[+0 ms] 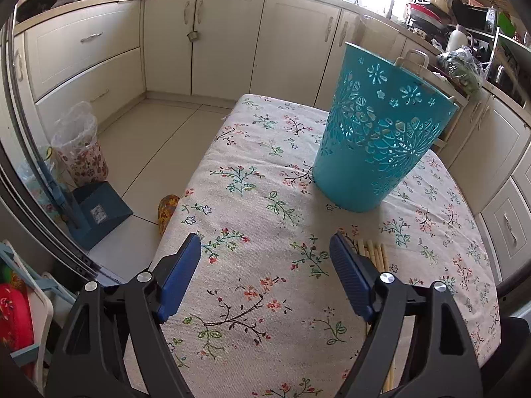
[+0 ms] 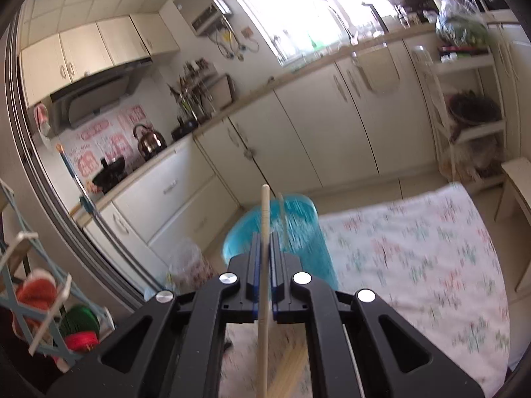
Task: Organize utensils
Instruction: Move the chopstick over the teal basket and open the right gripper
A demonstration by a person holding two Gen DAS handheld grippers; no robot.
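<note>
A cream-cabinet kitchen, bright window over the counter, and in the middle of it a table (image 1: pixel 252 315) under a flowered cloth. Over in the left wrist view, the teal basket (image 1: pixel 381 139) with its cut-out flower pattern stands upright near the far right corner of the table. The left gripper (image 1: pixel 265 265) hangs above the near part of the cloth, jaws spread wide, nothing but printed blossoms between the blue pads (image 1: pixel 179 275). Just beside its right finger lies a bundle of pale wooden chopsticks (image 1: pixel 373 252), flat on the cloth near the near right edge, running back under the gripper's frame.

Now the right wrist view, blurred with motion: the right gripper (image 2: pixel 265 248) is clamped tight on a single chopstick (image 2: pixel 264 219), which stands nearly upright between the pads, its tip poking up past the fingertips and its tail running down between the gripper's arms. Beyond it, the teal basket shows again, smeared by blur; more pale chopsticks lie on the cloth below the gripper
</note>
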